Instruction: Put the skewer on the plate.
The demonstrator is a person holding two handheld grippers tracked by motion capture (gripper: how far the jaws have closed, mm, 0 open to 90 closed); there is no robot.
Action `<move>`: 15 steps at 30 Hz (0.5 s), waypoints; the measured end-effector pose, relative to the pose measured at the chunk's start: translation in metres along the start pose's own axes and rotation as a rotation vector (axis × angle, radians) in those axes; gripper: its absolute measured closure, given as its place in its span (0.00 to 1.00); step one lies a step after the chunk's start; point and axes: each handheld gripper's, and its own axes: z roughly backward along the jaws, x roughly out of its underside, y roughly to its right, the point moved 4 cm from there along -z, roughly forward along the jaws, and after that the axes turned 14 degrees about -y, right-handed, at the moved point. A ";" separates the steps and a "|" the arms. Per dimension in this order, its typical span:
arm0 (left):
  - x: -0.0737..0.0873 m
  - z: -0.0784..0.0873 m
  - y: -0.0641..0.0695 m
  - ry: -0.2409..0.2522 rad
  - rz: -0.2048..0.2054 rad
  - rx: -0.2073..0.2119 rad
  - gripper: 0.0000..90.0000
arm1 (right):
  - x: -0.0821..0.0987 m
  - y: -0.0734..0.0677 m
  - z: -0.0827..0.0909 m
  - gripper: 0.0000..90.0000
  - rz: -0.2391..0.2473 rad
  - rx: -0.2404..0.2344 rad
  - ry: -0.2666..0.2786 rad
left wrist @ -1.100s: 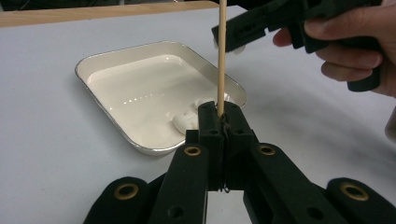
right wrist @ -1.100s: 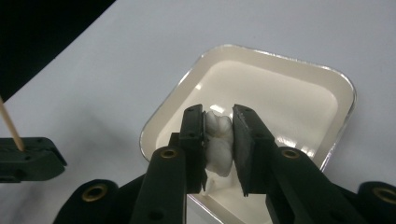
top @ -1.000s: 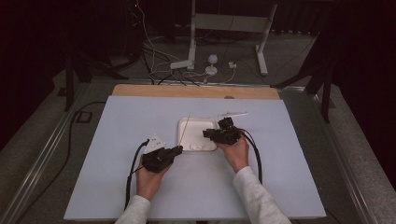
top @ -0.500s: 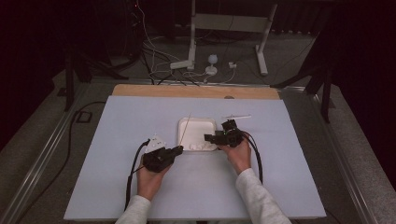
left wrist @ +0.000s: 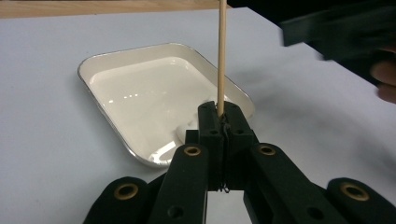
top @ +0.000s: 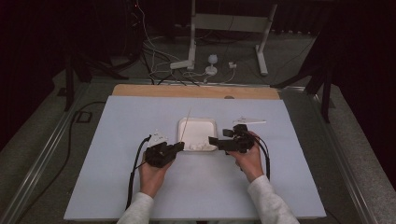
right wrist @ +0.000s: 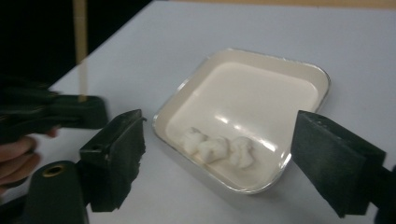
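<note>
Overhead, the left gripper (top: 176, 147) sits just off the near left corner of a white tray (top: 198, 125) in the middle of a pale blue mat (top: 116, 186). A thin wooden stick (top: 186, 126) runs from its tip away across the left part of the tray toward the far side. The right gripper (top: 214, 140) lies at the tray's right edge, its tip close to the near right corner, well apart from the stick. Some white lumps (top: 200, 145) lie along the tray's near edge, between the two grippers. A pale flat piece (top: 250, 122) lies on the mat just beyond the right hand.

Along the left gripper (left wrist: 221, 112), the two black jaws are pressed together on the stick (left wrist: 222, 51), pinching its lower end; the shaft rises straight up out of the clamp and leaves the frame at the top. The tray (left wrist: 116, 135) lies behind and to the left of the jaws, glossy inside.

Along the right gripper (right wrist: 224, 149), the jaws stand wide apart and have just been opening, with nothing pressed between the fingers (right wrist: 116, 154). The tray (right wrist: 308, 70) lies beyond them, and three lumps (right wrist: 217, 147) rest in a row near its close edge, seen through the gap, clear of both pads. At far left the stick (right wrist: 80, 51) stands upright in the other gripper.
</note>
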 end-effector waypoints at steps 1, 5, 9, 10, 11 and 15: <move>-0.002 -0.001 -0.001 0.000 0.009 0.002 1.00 | 0.002 -0.001 0.003 0.16 0.011 -0.009 0.008; -0.007 -0.008 -0.002 -0.010 0.021 0.006 1.00 | 0.010 -0.003 0.014 0.10 0.045 -0.012 0.028; -0.013 -0.013 -0.004 -0.014 0.037 0.008 1.00 | 0.020 -0.001 0.025 0.03 0.074 0.019 0.054; -0.015 -0.015 -0.004 -0.015 0.040 0.010 1.00 | 0.023 0.000 0.028 0.02 0.080 0.024 0.066; -0.016 -0.016 -0.004 -0.012 0.048 0.012 1.00 | 0.026 0.000 0.030 0.01 0.084 0.029 0.075; -0.020 -0.021 -0.006 -0.017 0.060 0.008 1.00 | 0.036 0.003 0.042 0.00 0.107 0.072 0.116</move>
